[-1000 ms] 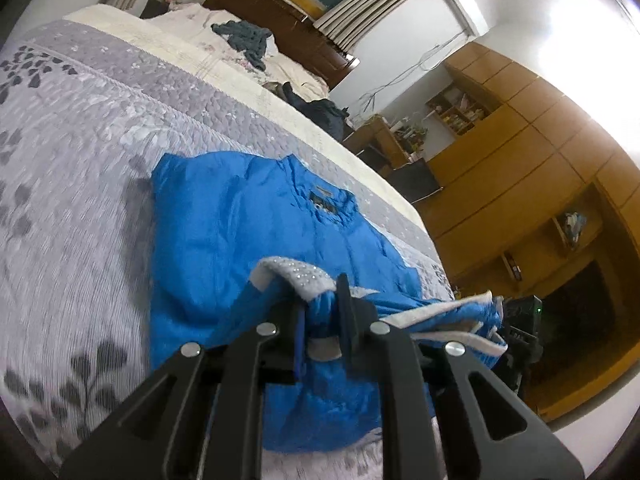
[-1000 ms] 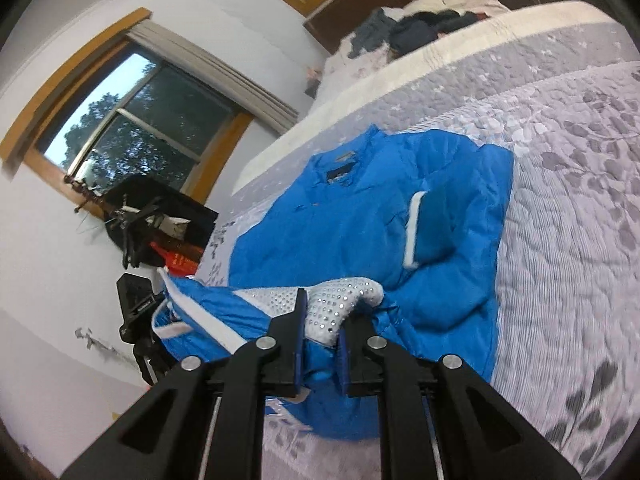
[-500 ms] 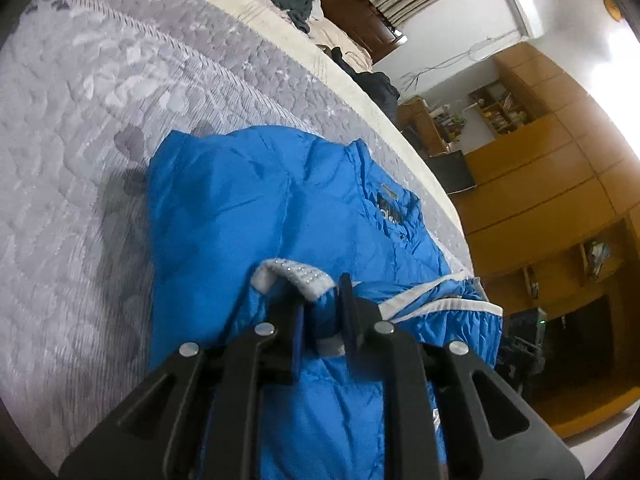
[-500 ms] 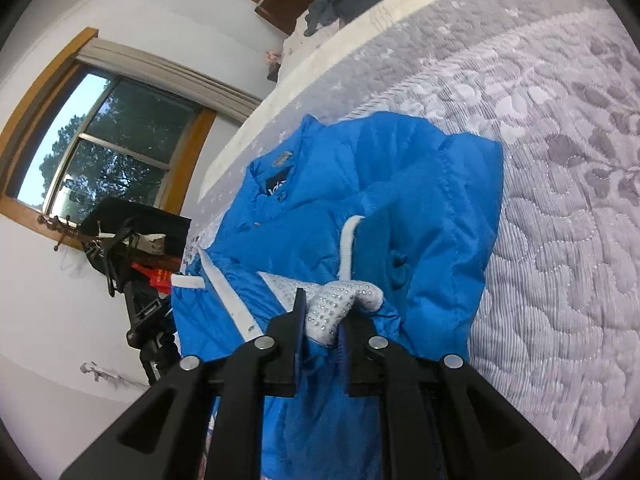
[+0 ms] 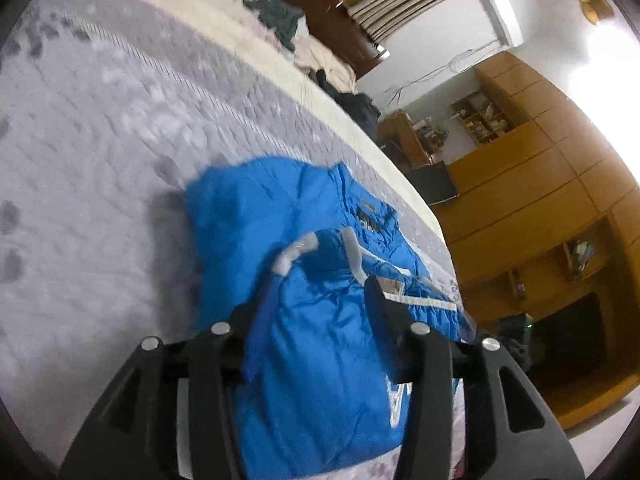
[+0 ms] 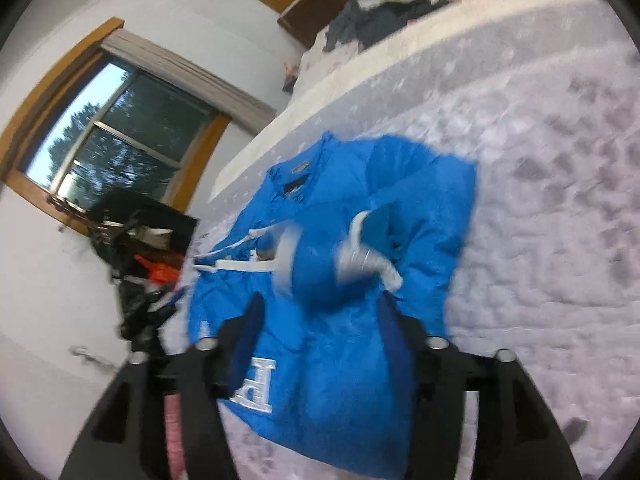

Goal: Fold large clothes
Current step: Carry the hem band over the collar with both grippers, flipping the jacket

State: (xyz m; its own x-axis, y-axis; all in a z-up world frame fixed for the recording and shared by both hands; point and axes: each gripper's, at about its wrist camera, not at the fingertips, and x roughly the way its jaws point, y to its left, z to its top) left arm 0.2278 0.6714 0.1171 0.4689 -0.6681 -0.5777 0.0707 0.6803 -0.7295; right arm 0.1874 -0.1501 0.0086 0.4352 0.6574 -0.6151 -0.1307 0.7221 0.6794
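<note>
Bottom half of the blue jacket (image 5: pixel 320 344) looks folded up on the bed (image 5: pixel 100 160), both the left gripper (image 5: pixel 320 292) and right gripper (image 6: pixel 320 312) have jaws wide and empty (blurry though), so next probably means smoothing or re-gripping for another fold.

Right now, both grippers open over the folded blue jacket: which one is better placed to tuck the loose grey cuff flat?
Probably right. The grey cuff lies just ahead of the right gripper, almost between its open jaws. The left gripper sees the cuff up and off to one side. Both views are blurred.

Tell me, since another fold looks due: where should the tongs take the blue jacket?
Probably the near folded edge of the blue jacket, coming low from the bed's near side. Both left tongs and right tongs are open above it.
</note>
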